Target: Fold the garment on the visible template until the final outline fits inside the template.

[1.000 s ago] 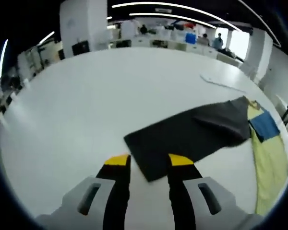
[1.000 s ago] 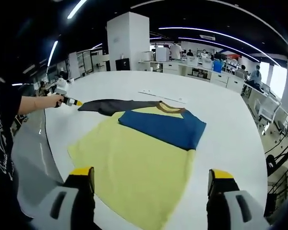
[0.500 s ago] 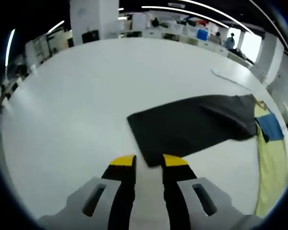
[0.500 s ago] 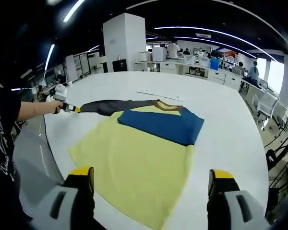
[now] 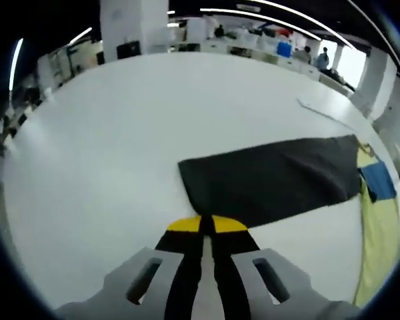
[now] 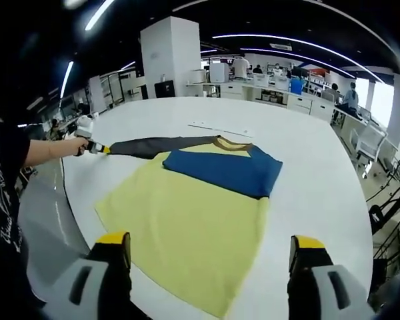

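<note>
- Left gripper: jaws together, yellow tips meeting at the near corner of the dark sleeve. The tips sit right at the cloth's edge; they look pinched on it, though the cloth between them can't be made out.
- In the right gripper view the same left gripper shows at the far left, held in a hand, its tip touching the sleeve's end.
- Sleeve: lies flat and stretched out straight across the white table, running from the left gripper away to the shirt body.
- Right gripper: jaws wide apart, nothing between them, hanging above the near hem of the shirt. Not touching cloth.
- Shirt: yellow body spread flat on the table, near hem towards the right gripper, neck at the far end.
- Blue sleeve: folded in across the upper part of the yellow body, lying flat on it, just beside the brown collar.
- In the left gripper view the yellow body and a bit of the blue sleeve show at the right edge, past the dark sleeve's far end.
- A thin white strip lies on the table just beyond the collar, apart from the shirt.
- No template outline can be made out on the table.
- Far: a white pillar, desks, people.
</note>
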Tool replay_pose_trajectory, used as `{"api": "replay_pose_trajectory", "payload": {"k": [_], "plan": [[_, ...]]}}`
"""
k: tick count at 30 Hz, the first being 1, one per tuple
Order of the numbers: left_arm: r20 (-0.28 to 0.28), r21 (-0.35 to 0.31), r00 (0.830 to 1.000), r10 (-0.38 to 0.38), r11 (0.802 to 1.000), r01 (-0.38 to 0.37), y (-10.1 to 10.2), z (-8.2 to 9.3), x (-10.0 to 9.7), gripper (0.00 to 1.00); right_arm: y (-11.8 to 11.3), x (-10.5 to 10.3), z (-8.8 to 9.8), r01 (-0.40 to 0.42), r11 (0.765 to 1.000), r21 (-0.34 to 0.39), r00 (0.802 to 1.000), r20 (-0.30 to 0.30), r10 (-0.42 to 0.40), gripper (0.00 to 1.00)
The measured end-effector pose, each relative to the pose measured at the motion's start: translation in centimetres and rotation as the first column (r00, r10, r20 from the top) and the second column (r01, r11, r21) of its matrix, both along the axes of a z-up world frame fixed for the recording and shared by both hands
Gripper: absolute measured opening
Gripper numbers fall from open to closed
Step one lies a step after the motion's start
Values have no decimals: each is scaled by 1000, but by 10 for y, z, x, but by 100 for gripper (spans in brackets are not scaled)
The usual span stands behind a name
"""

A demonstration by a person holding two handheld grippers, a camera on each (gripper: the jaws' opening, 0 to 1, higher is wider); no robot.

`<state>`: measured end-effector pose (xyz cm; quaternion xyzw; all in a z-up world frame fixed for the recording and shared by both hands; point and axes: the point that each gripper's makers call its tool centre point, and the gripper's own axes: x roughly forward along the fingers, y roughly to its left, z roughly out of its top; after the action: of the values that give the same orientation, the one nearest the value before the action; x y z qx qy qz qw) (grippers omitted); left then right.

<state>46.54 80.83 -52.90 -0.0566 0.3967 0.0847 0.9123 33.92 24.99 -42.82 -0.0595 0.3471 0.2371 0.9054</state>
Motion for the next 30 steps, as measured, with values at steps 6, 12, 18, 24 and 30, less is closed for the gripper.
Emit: {"api": "replay_pose_trajectory", "payload": {"k": [6, 12, 18, 24, 30], "plan": [[-5, 15, 1000, -29, 999, 29, 4, 2, 4, 0, -2, -2, 0, 4, 1000, 1, 1000, -1, -4, 99], [8, 16, 999, -37, 999, 37, 2, 5, 6, 0, -3, -4, -2, 8, 1000, 1, 1000, -8, -8, 99], [26, 23, 998, -50, 999, 49, -2, 15, 8, 0, -3, -6, -1, 10, 1000, 4, 1000, -8, -10, 99], [49, 34, 996, -75, 997, 74, -6, 24, 11, 0, -2, -7, 0, 11, 1000, 10, 1000, -4, -11, 99], [67, 29, 994, -91, 996, 89, -11, 35, 11, 0, -1, -9, 2, 3, 1000, 8, 1000, -2, -3, 99]]}}
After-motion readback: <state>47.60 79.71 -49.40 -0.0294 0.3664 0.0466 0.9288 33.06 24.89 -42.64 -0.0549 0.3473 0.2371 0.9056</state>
